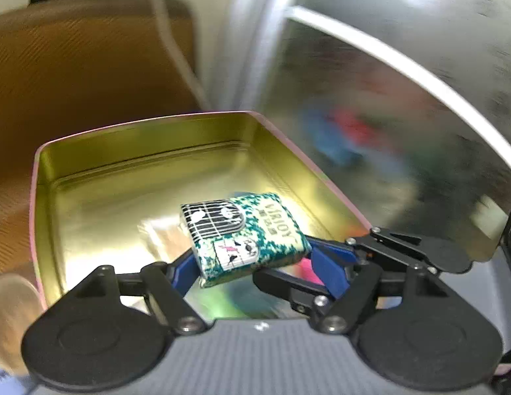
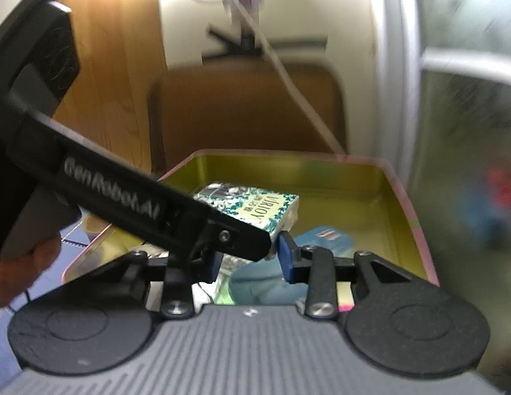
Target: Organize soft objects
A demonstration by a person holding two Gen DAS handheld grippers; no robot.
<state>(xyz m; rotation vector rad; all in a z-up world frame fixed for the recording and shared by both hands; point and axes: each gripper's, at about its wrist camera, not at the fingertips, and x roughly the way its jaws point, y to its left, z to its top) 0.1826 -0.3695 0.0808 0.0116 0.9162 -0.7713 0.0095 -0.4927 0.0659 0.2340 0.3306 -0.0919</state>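
At the lower centre of the left wrist view, the left gripper (image 1: 252,263) has a small green-and-white tissue pack (image 1: 244,235) between its blue fingers (image 1: 328,265), above the floor of the gold-lined tin (image 1: 147,138); the jaws stand wide, and through the blur I cannot tell whether the pads press on the pack. From the right wrist view the same pack (image 2: 255,205) sits at the middle of the frame, with the left gripper's black body crossing from the upper left. The right gripper (image 2: 249,256) is partly open, its fingers apart with nothing clamped between them; other soft packets (image 2: 324,237) lie blurred just beyond. The step looks like setting the pack down in the tin, so it should go in flat and land on bare floor, toward the back wall at the upper part of the frame, where room is plentiful. The tin's pink rim (image 1: 305,154) runs close on the right side, and the right gripper sits near the left one's fingers, so any withdrawal ought to go upward.
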